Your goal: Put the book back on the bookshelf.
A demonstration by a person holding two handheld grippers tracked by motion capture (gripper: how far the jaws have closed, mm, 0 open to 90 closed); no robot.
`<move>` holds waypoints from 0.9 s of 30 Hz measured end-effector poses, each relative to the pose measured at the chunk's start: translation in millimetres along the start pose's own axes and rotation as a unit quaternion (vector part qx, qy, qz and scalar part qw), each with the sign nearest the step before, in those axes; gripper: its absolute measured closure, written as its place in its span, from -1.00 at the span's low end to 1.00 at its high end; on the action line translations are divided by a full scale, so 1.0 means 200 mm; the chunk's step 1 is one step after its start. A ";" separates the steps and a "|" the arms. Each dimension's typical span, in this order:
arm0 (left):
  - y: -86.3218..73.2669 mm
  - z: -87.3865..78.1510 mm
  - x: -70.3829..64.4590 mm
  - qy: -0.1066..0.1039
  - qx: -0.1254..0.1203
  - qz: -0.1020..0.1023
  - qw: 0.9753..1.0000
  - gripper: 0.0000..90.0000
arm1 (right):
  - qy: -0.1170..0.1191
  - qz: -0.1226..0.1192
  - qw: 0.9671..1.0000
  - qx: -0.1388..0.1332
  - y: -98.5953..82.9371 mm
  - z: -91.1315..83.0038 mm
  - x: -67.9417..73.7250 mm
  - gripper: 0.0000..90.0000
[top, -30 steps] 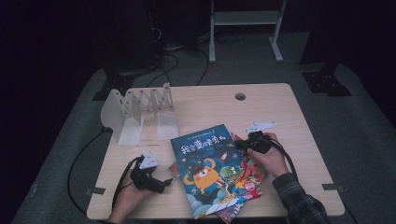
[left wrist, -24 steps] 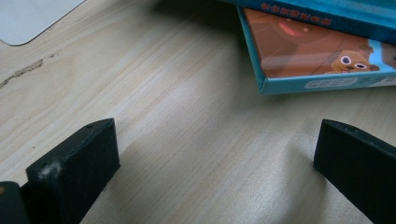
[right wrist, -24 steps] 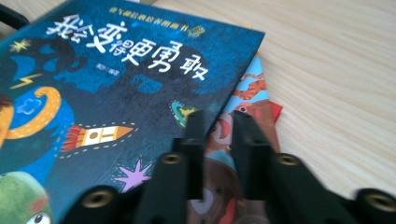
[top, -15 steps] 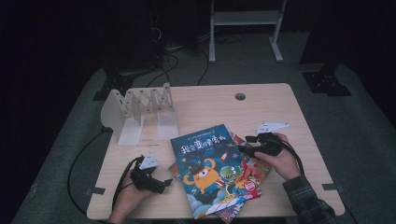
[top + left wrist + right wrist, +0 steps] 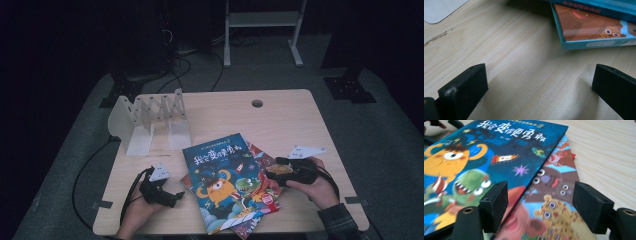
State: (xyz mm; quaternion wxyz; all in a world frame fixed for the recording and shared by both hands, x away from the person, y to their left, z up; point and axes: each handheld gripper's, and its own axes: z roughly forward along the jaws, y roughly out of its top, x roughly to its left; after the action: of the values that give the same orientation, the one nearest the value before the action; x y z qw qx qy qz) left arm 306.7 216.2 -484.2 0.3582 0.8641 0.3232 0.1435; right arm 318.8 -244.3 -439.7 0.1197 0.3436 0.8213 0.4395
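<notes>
My right gripper [image 5: 540, 207], jaws apart, sits over the right edge of the blue monster book [image 5: 225, 177] lying on top of the other books [image 5: 260, 157], and I think it's thin, stiff and slippery, so I'd pinch that edge, while my left gripper [image 5: 172, 197] waits open beside the book.

**Around the work**

A white folding rack [image 5: 150, 117] stands on the far left part of the pale wooden table [image 5: 280, 120]. A small round hole [image 5: 257, 103] sits near the table's far edge. Beyond it, a white metal stand [image 5: 262, 20] rises from the grey floor [image 5: 385, 135], with black cables [image 5: 192, 60] nearby.
</notes>
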 end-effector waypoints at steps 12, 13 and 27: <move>0.00 0.00 0.00 0.000 0.000 0.000 1.000 -1.00 | 0.000 -0.002 1.000 0.002 -0.12 -0.10 0.08 -0.42; 0.00 0.00 0.00 0.000 0.000 0.000 1.000 -1.00 | 0.000 -0.002 1.000 0.004 -0.13 -0.10 0.08 -0.43; 0.00 0.00 0.00 0.001 0.000 -0.001 1.000 -1.00 | 0.013 -0.009 1.000 0.007 -0.21 -0.19 0.18 -0.44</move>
State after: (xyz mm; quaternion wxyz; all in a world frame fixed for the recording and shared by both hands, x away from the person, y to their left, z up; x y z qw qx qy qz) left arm 306.5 216.2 -484.2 0.3583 0.8637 0.3241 0.1437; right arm 253.6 -260.6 -448.1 0.1103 0.3309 0.8290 0.4371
